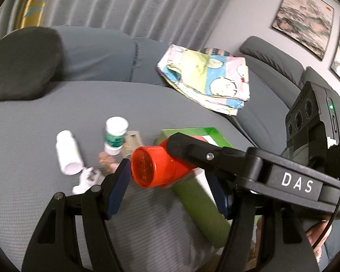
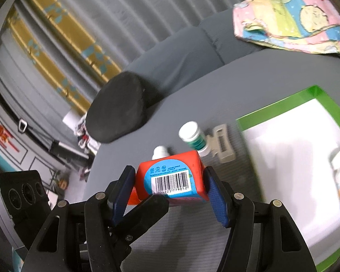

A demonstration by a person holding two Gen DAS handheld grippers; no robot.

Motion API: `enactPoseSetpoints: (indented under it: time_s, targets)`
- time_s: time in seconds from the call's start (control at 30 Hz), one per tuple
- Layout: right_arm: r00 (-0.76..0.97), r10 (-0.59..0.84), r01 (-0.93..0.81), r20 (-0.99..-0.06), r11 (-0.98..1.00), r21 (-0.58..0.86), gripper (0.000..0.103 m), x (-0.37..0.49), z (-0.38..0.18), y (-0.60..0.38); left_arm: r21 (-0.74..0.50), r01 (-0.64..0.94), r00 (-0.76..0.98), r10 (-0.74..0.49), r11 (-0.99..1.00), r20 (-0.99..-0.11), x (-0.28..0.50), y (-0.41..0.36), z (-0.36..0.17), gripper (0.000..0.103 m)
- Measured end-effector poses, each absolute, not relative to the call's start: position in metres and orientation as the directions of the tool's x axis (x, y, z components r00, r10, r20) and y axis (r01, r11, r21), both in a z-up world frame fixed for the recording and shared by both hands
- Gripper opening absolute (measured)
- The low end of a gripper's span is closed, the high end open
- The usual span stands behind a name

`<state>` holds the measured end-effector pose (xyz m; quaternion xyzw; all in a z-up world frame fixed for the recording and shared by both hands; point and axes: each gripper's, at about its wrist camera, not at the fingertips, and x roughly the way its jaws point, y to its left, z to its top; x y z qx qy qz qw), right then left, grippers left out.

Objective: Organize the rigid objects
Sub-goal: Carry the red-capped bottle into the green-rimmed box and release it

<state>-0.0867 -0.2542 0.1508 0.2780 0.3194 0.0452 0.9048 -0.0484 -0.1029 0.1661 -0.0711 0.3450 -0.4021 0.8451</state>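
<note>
Both my grippers clamp the same red bottle (image 1: 154, 167), one from each end. My left gripper (image 1: 167, 179) pinches the cap end, blue pads pressed on either side, fingers angled downward. My right gripper (image 2: 170, 185) squeezes the bottle's body across the barcode label, pads flat on both sides, also tilted down. My right gripper crosses over the bottle in the left view. A bit of my hand (image 1: 317, 233) shows under it.
</note>
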Motion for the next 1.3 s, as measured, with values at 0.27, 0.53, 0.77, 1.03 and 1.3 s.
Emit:
enactPoseSetpoints:
  time_s: [0.27,0.53,0.77,1.03,1.3]
  targets:
    - [0.821,0.208,0.158,-0.532,0.813,0.561,0.065,-0.105,0.153,-0.291,-0.377,0.686,0.391,-0.753,0.622,-0.53,-0.055,-0.145,0.173,0.065]
    - [0.838,0.173,0.203,-0.518,0.782,0.589,0.065,-0.12,0.151,-0.32,-0.358,0.73,0.347,-0.767,0.582,-0.54,-0.06,-0.178,0.174,0.066]
    - [0.849,0.152,0.23,-0.507,0.756,0.613,0.065,-0.13,0.148,-0.347,-0.343,0.754,0.324,-0.771,0.561,-0.549,-0.064,-0.205,0.173,0.065]
    - [0.841,0.141,0.276,-0.523,0.719,0.638,0.065,-0.135,0.133,-0.377,-0.349,0.762,0.279,-0.763,0.546,-0.583,-0.064,-0.24,0.159,0.065]
    - [0.814,0.146,0.323,-0.562,0.69,0.647,0.065,-0.134,0.114,-0.401,-0.377,0.753,0.235,-0.756,0.539,-0.611,-0.061,-0.263,0.14,0.067]
